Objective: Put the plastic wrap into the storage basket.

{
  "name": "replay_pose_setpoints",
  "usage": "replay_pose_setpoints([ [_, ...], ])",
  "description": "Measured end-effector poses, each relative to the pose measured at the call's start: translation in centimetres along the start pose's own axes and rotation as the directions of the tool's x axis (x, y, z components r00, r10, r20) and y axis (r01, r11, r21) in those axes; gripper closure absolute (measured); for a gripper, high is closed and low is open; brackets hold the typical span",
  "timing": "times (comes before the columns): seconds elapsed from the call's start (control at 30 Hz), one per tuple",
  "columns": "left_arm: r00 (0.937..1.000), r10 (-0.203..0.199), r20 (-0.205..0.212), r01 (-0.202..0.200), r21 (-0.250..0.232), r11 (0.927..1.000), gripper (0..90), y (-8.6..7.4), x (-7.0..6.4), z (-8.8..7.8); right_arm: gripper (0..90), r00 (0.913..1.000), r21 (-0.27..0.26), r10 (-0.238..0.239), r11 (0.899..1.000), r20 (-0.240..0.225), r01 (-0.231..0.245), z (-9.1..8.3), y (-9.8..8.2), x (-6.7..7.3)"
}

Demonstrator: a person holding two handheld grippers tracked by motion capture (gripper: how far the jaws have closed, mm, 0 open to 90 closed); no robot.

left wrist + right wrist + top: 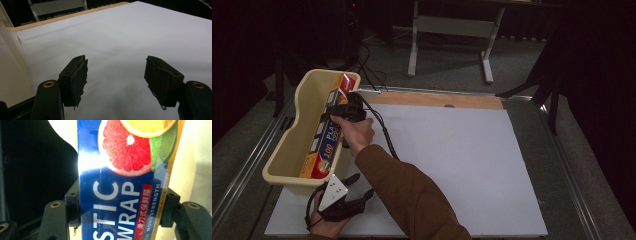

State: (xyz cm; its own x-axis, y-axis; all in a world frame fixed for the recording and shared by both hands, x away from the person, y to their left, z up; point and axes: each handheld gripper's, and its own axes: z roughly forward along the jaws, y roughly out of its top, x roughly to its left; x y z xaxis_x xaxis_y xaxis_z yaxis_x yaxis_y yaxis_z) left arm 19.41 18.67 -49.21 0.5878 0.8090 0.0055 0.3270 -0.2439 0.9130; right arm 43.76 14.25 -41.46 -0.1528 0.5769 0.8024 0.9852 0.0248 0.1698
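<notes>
So the bench point(452, 165) had a white sheet over it, and a cream tub point(292, 145) sat at its left edge. A plastic wrap box point(326, 137) lay lengthwise inside the tub. The right gripper point(120, 212) reached into the tub, fingers point(72, 207) pinching the box from both sides. The left gripper point(116, 75) hung low at the near left, fingers spread wide, holding nothing.

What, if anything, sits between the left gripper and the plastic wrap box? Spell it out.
The near wall of the cream bin does: the left gripper is open, outside it, low over the white sheet, while the right gripper is shut on the plastic wrap box inside.
</notes>
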Motion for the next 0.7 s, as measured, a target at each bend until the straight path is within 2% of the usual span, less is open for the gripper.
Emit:
replay_pose_setpoints([
  [0.27,1.0000,0.000,0.002,0.000,0.000,1.0000,34.2,0.0,0.0,0.0,31.6,0.9992,-0.012,-0.026,1.000,0.031,0.027,-0.3,-0.3,0.6],
  [0.4,1.0000,-0.001,0.001,0.001,0.002,1.0000,34.1,0.0,0.0,0.0,29.8,0.9992,-0.017,-0.028,0.999,0.030,0.028,-0.7,-0.3,0.7],
  [0.53,1.0000,-0.005,-0.001,0.005,0.005,1.0000,33.9,0.0,0.1,0.0,29.1,0.9967,-0.033,-0.076,0.996,0.029,0.077,-1.7,-0.4,1.1],
  [0.6,1.0000,-0.008,0.001,0.008,0.010,0.9999,34.7,-0.1,0.1,0.1,30.4,0.9916,-0.027,-0.120,0.992,0.048,0.122,-2.3,-0.5,1.3],
  [0.63,1.0000,-0.007,-0.004,0.007,0.011,0.9999,32.4,0.0,0.1,0.1,30.9,0.9874,-0.020,-0.148,0.989,0.057,0.149,-2.6,-0.5,1.3],
  [0.7,0.9999,-0.011,0.000,0.011,0.007,0.9999,33.8,0.0,0.1,0.0,31.8,0.9821,-0.006,-0.180,0.984,0.056,0.180,-3.1,-0.6,1.2],
])
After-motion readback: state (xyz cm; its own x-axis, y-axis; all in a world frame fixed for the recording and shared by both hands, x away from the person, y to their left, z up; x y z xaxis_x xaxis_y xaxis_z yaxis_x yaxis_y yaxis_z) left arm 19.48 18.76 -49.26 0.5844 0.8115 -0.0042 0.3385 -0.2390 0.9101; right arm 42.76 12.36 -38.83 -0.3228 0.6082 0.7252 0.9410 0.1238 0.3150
